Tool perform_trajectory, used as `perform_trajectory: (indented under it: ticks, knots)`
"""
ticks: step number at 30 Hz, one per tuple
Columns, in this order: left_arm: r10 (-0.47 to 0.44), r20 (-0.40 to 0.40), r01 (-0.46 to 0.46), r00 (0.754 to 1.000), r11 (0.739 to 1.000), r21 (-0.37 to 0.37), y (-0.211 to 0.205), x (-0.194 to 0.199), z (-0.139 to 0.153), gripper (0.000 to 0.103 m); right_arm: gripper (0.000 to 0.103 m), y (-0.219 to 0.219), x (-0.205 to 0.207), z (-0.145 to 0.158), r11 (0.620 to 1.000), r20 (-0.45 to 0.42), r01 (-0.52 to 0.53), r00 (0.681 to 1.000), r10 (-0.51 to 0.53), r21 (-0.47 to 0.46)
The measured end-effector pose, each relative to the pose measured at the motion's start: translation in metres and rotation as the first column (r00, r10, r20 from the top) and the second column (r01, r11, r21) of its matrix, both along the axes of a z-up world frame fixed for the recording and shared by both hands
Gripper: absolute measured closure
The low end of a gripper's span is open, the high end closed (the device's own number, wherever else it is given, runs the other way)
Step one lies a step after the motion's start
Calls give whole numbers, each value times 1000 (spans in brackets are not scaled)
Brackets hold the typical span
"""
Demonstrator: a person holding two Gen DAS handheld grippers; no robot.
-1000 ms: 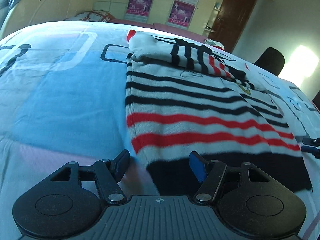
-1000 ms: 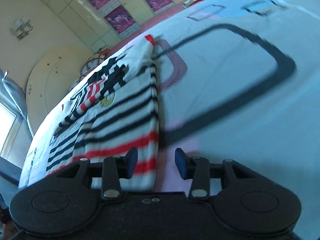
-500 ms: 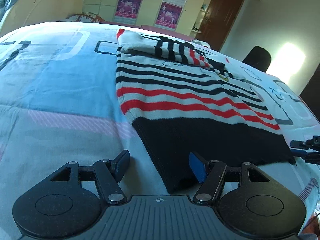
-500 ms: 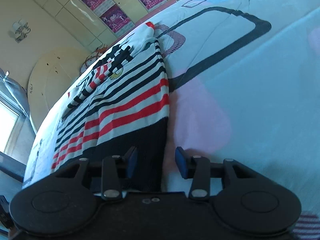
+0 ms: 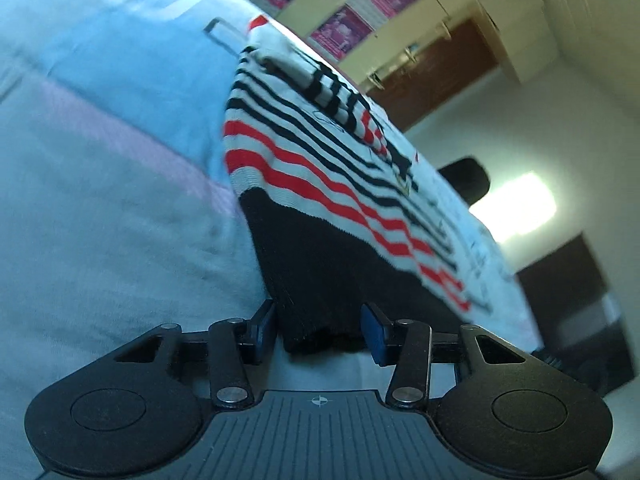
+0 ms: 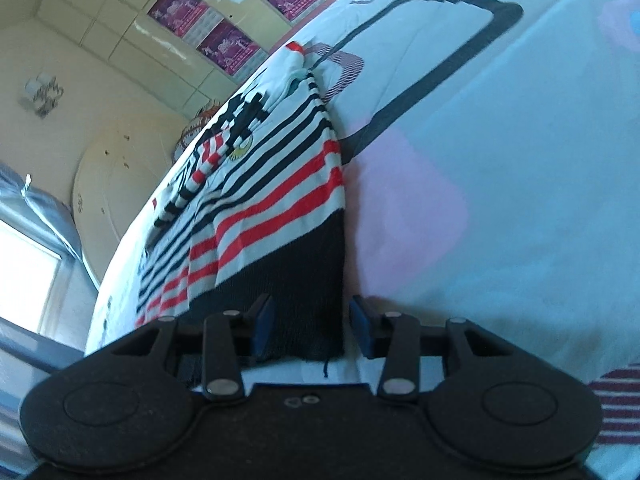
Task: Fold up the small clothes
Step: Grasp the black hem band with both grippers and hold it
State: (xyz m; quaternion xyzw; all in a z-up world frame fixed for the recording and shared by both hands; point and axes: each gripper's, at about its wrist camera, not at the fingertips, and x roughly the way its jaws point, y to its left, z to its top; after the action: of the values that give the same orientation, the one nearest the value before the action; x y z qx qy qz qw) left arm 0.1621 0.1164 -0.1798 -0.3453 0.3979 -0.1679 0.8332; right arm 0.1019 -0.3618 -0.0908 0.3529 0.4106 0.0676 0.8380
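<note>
Left hand-held gripper [image 5: 318, 330] now straddles the near left corner of the striped sweater [image 5: 320, 184], its blue pads spread with the black hem [image 5: 316, 320] lying between them, not yet pinched. Half a second ago that corner sat just ahead of the fingers; the tool has since pushed forward and tilted, so the cloth has come inside the jaws' reach.

Across the hem, the right hand-held gripper [image 6: 310, 326] has done the same at the other corner: its pads stand apart with the black band's right edge between them, where a moment earlier the edge only grazed the left pad. A loose thread hangs from the hem there.

The sweater itself lies flat on the pale blue bed [image 5: 100, 160], black band nearest, red and black stripes running away towards the far end, with the sleeves [image 5: 340, 88] already laid across the body up there.

With both bottom corners bracketed at once, the step in hand looks like closing on them together, probably to carry the hem up over the body for the next fold. Thick knit may bunch unevenly if either pad catches only one layer.
</note>
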Motion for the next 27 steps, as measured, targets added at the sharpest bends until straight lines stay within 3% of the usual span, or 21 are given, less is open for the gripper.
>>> perform_trajectory:
  ticks: [5,11,17,19,21,24,27]
  knots:
    - [22,-36,-25,999,995,-98,7,6,-12,57,61,-15,6,-13,994,-6,36,999,-35,106]
    - [-8,-41,1,999,984,-181,6,22,-21,57,62,-14,18,-21,978,-9,-56,998,59,203]
    - [-21,-25,16,999,983,-183,-5,32,-20,57,69,-3,27,-21,973,-3,-112,993,115,200]
    - [-8,-28,3,1000,985,-172,-8,34,-19,66,76,-1,30,-23,975,-4,-107,994,110,195]
    - [1,-53,-8,999,992,-122,-10,36,-22,93,82,0,33,-25,977,-12,-101,994,105,188]
    - [21,-60,-27,998,993,-111,-12,38,-24,95,95,7,37,-22,988,-23,-109,993,112,114]
    - [41,-21,-42,999,997,-59,-18,34,-17,98,96,13,35,-12,992,-4,-121,993,121,24]
